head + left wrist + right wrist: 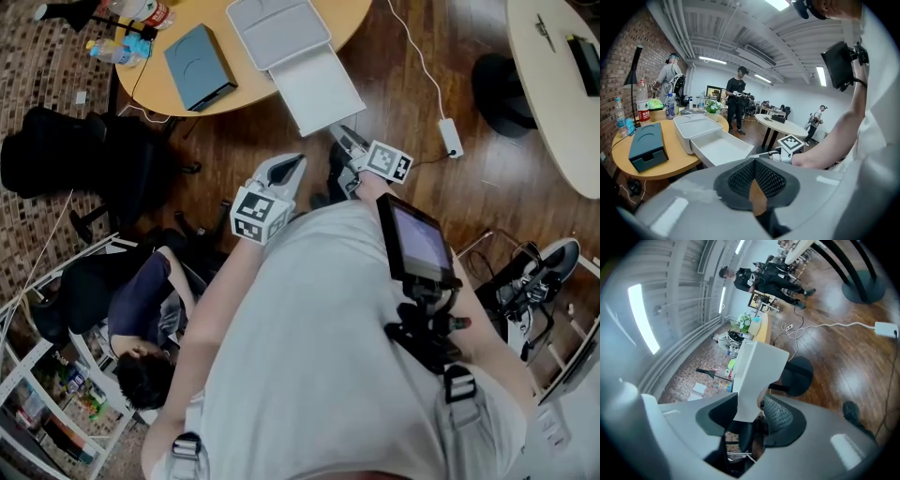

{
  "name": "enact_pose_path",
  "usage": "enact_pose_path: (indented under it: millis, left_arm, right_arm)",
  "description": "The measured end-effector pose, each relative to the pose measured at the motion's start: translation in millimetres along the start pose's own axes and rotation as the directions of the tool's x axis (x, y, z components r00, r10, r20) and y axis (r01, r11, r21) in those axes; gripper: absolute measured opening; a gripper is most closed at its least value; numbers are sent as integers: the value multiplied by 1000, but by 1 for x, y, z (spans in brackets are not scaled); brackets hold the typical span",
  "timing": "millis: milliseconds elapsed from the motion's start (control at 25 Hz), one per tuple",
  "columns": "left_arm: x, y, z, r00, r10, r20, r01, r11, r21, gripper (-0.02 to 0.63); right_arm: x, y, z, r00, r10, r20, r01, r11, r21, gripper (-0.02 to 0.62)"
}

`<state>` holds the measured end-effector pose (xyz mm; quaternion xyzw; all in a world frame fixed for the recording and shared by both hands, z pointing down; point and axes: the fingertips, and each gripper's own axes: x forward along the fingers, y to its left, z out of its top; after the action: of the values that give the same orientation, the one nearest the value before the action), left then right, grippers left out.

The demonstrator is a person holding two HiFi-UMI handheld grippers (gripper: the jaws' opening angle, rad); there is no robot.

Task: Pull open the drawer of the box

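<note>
Drawer (317, 89) of the white box (277, 28) stands pulled well out over the edge of the round wooden table (155, 89), above the dark wood floor (450, 56). The person's right gripper (343, 136) has its jaws parted around the drawer's front edge, with a gap beside one pad. The left gripper (291, 167), its jaws closed on nothing, hovers just beside it, short of the table
</note>
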<state>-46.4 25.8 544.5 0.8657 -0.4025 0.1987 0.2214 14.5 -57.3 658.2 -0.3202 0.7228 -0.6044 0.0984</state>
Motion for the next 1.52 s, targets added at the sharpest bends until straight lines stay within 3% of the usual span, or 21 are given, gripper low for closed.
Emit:
enact_pose_path:
  millis: [160, 320, 480, 600, 840, 1080, 1320, 1520]
  left_arm:
    - [-2, -8, 0, 999, -18, 28, 19, 1000, -15, 6]
    - [-3, -11, 1, 998, -29, 64, 31, 999, -33, 6]
    - [-13, -10, -1, 996, -20, 88, 25, 998, -56, 6]
    - [-23, -8, -5, 994, -5, 109, 14, 997, -80, 6]
    - [-42, -4, -13, 988, 25, 152, -6, 992, -127, 6]
    - [-67, -6, -17, 974, 65, 215, -30, 986, -162, 6]
    - [-90, -2, -15, 953, 121, 276, -77, 983, -165, 6]
    - [-105, -2, -11, 939, 146, 310, -103, 983, -151, 6]
  right_arm:
    - [-22, -11, -4, 991, -134, -27, 128, 980, -153, 184]
    - [-39, -7, -3, 969, -241, -62, 209, 923, -322, 178]
    - [-46, 9, -9, 948, -306, -82, 236, 856, -460, 125]
    - [-47, 39, -12, 955, -280, -95, 181, 809, -559, 106]
    - [-48, 105, -37, 965, -196, -172, 4, 673, -740, 86]
    - [-53, 153, -66, 961, -130, -244, -119, 604, -788, 73]
    - [-60, 189, -85, 961, -77, -267, -197, 490, -849, 54]
    - [-70, 203, -90, 970, -36, -239, -196, 459, -867, 28]
